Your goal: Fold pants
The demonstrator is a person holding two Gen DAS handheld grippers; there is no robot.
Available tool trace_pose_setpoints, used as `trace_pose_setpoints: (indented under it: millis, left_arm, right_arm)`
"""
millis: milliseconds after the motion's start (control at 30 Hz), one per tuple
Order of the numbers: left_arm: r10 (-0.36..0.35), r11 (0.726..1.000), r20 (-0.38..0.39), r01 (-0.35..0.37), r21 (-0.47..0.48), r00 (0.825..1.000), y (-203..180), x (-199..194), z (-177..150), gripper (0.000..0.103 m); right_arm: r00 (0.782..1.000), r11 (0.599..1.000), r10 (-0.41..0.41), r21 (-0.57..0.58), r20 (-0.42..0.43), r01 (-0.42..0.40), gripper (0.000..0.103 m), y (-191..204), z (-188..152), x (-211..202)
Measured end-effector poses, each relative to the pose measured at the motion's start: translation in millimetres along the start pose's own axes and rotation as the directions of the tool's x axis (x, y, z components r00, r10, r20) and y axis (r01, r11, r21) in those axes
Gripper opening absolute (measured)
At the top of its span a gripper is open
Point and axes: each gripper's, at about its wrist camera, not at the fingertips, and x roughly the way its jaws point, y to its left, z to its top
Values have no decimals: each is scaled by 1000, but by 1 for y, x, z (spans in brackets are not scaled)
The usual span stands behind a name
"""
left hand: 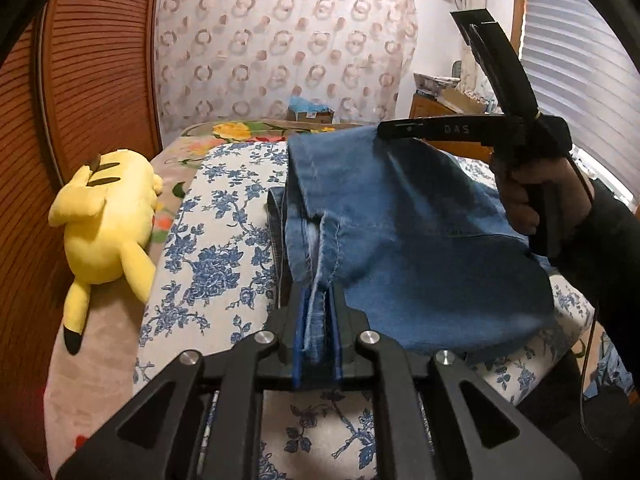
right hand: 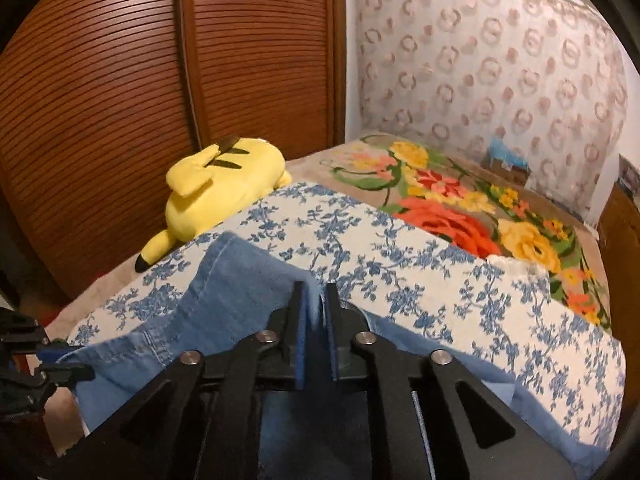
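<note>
- Broadly, the room is a bedroom: a slatted brown wardrobe on one side, a ring-patterned curtain behind the bed, a blind-covered window to the far right of the left wrist view.
- The bed carries a blue-and-white floral cover over a bright flowered blanket; soft bedding, so I judge it gives a yielding base for creasing.
- The pants, blue denim, lie partly on the floral cover and are partly lifted, one section draped between the two tools.
- Denim looks moderately heavy, limp yet with some body, not slippery or fragile; thick seams and hems seem the safest places to pinch.
- A yellow plush toy lies beside the cover, apart from the pants.
- The left hand-held gripper is clamped on a stitched seam edge.
- The right hand-held gripper pinches a denim edge between nearly closed pads, raised off the bed.
</note>
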Motion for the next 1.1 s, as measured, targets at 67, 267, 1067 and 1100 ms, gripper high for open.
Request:
trace_pose_setpoints:
  millis: [67, 267, 1067, 1100]
  left_arm:
    - [11, 1000, -1, -11, 4, 1000, -2, -3, 1, 15]
    - [25, 1000, 27, -26, 15, 999, -6, -11, 11, 38]
    - [-134, 985, -51, 138, 107, 990, -98, 39, 30, 55]
    - [-137, 983, -55, 143, 113, 989, -103, 41, 30, 55]
  right_arm:
    - [1000, 1000, -2, 15, 5, 2, 23, -2, -3, -6]
    - [999, 999, 5, 52, 53, -8, 41, -11, -24, -48]
    - [984, 966, -177, 191, 8, 172, 50, -68, -147, -147]
    - [983, 964, -182, 198, 7, 177, 50, -70, -151, -150]
